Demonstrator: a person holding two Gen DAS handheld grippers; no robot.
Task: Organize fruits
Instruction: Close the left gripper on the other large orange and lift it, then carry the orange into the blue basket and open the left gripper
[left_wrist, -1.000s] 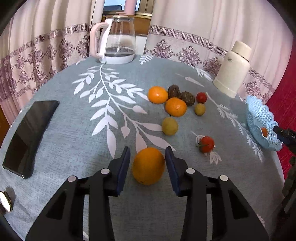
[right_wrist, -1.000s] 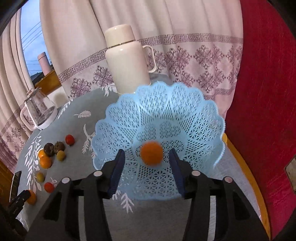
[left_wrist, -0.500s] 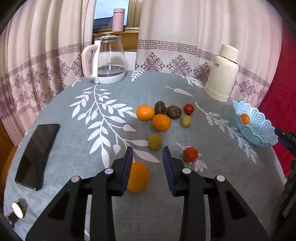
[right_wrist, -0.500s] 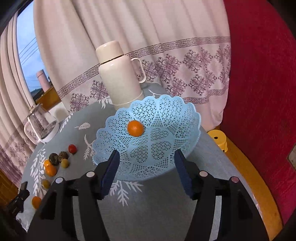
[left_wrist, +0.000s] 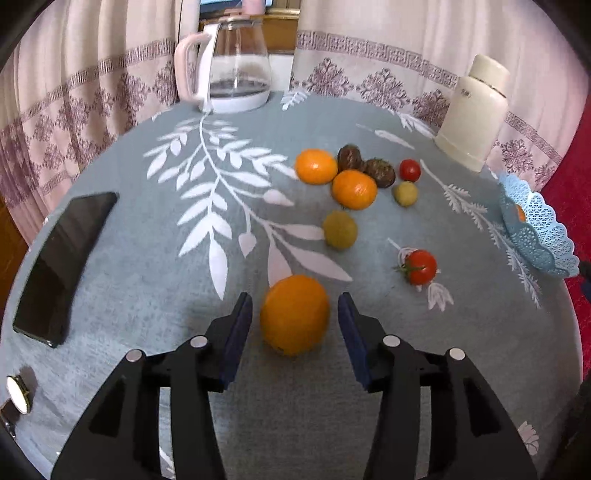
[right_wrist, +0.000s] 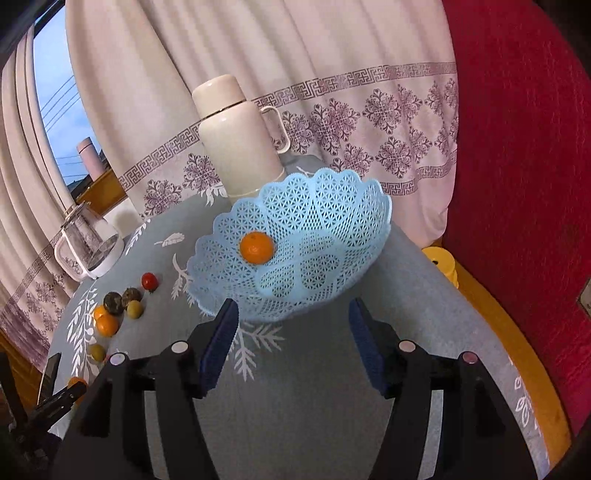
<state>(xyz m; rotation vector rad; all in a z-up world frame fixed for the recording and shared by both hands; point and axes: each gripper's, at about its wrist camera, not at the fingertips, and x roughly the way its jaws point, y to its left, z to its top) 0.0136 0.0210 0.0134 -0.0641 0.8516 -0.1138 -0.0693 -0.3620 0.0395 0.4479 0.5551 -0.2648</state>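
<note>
Orange (left_wrist: 294, 314) sits between the opening left gripper (left_wrist: 294, 325), its pads clear.
Right gripper (right_wrist: 291, 341) gapes empty, basket (right_wrist: 332, 206) at twelve o'clock already holding a tangerine (right_wrist: 256, 247).

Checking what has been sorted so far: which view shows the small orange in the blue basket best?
The right wrist view: it looks into the blue basket, where the small orange lies whole on the left inner wall. The left wrist view shows the basket edge-on at far right, with only a sliver of that orange behind the rim.
</note>
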